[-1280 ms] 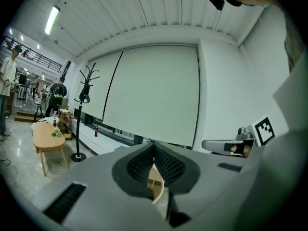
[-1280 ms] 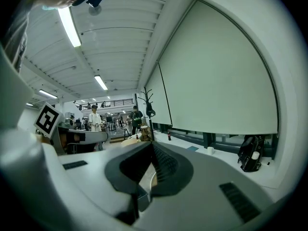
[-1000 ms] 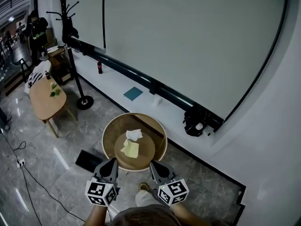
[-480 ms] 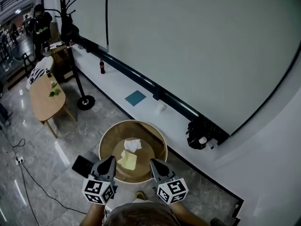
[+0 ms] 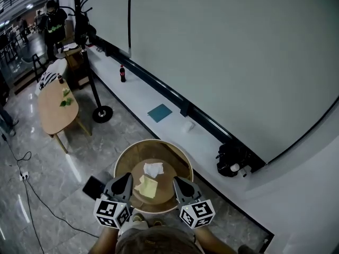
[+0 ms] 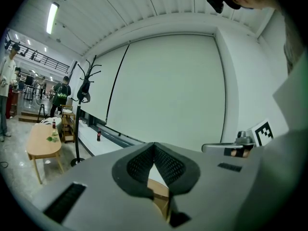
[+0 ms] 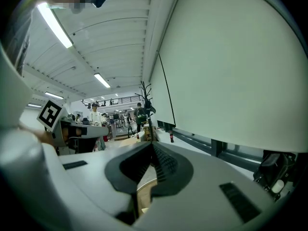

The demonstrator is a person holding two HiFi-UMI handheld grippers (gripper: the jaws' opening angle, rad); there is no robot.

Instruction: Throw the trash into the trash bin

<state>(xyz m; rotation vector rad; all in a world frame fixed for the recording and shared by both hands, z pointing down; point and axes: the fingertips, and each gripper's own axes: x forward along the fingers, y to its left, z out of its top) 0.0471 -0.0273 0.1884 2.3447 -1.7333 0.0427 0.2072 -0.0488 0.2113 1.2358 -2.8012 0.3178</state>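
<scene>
Probably an office hall: a projection screen (image 5: 228,52) is hanging, a coat stand (image 5: 93,73) and people (image 5: 53,16) standing beside it.

A: What stays unclear from the head view?

B: The near rim of the round table (image 5: 153,142) sits behind the left gripper (image 5: 127,177) and the right gripper (image 5: 177,180). A dark flat thing (image 5: 93,186) on the floor is partly covered by the left one, and I can't tell what it is.

A: And the gripper views?

B: Each shows only a sliver of the table's wood through the gap under its own jaws. The person's head (image 5: 153,242) is cut off by the bottom edge. The label on the bottle (image 5: 122,73) is too small to read.
</scene>
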